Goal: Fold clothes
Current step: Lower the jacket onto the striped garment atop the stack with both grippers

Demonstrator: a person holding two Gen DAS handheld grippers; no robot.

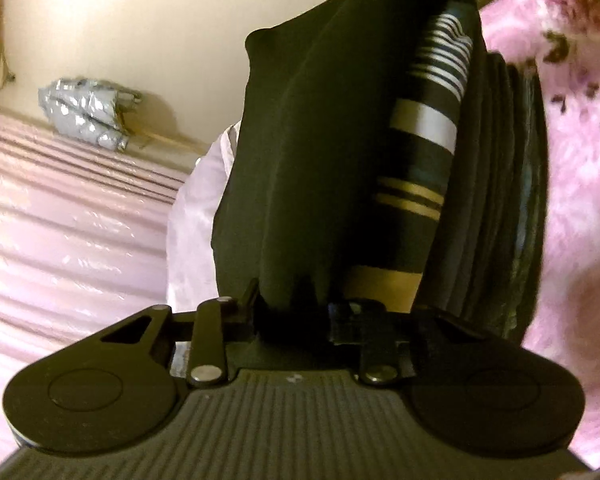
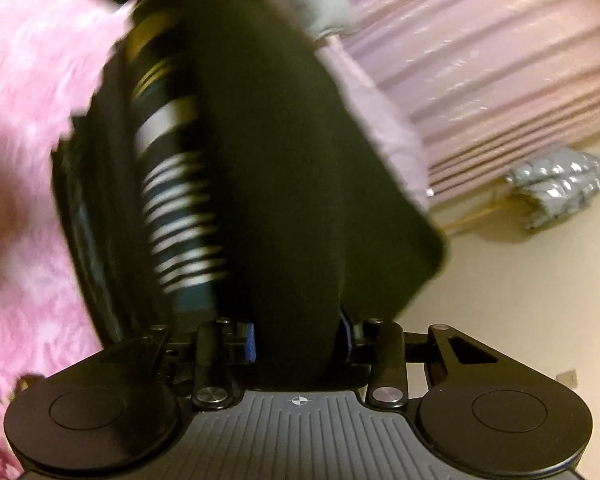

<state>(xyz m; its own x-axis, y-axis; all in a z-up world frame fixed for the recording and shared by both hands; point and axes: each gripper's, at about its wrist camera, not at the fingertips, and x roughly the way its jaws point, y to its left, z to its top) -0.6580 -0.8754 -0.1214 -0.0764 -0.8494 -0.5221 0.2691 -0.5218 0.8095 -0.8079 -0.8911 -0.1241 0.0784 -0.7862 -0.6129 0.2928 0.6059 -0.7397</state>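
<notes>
Garment (image 1: 300, 168), dark with a white-and-tan striped band, hangs stretched between my two claws, above the pink fluffy blanket (image 1: 572, 208) and the pink striped sheet (image 1: 68, 216). Left gripper (image 1: 296, 308) is clamped on dark cloth bunched at 6 o'clock in its view, fabric running up to 12. Right gripper (image 2: 298, 344) also has its blue-padded jaws pinched on a thick wad of the same cloth at 6 o'clock, garment fanning up toward 11. I judge I hold two edges so the piece hangs doubled lengthwise, stripes tucked in the crease, ready to lay down

Blanket sits at 3 o'clock in left view, 9 o'clock in right view, likely the folding surface. Sheet at 9 in left view, 2 in right. Silver crumpled bundle (image 2: 556, 188) by the wall at 3 in right view, well apart, not involved. Pale pink cloth (image 1: 204, 216) just behind the garment, can't tell what it is. Right view is blurred

Next I guess: lower onto blanket, keep tension even so the fold doesn't skew
</notes>
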